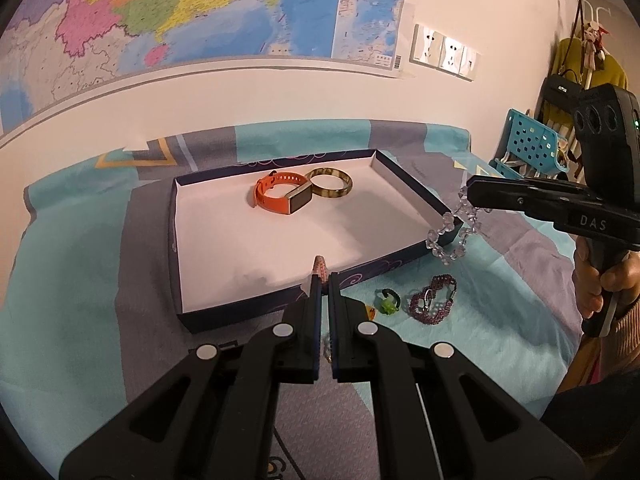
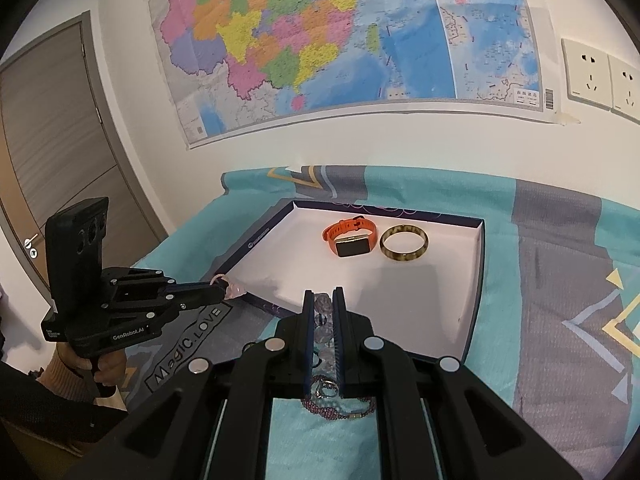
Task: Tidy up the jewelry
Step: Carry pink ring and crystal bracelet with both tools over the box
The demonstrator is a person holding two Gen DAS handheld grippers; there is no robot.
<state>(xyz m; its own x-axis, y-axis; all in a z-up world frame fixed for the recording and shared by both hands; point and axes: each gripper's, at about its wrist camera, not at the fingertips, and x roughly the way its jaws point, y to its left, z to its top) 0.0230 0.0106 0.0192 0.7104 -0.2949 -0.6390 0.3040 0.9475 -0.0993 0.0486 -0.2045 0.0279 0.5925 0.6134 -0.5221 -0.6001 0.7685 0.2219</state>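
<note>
While right tongs [image 2: 323,306] pinch clear beads [image 1: 448,236], box [image 1: 192,312] lies ahead.

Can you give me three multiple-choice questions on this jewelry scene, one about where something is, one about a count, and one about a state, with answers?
1. Where does the purple beaded bracelet lie?
A. in the box
B. on the cloth outside the box
C. in a gripper

2. How many pieces lie inside the box?
A. two
B. four
C. none

3. What is the right gripper doing?
A. hanging open
B. shut on nothing
C. shut on the clear bead bracelet

Answers:
1 B, it rests on the teal cloth beside the green ring.
2 A, only the orange watch and the amber bangle are inside.
3 C, clear beads sit between its fingers and dangle near the box's corner.
</note>
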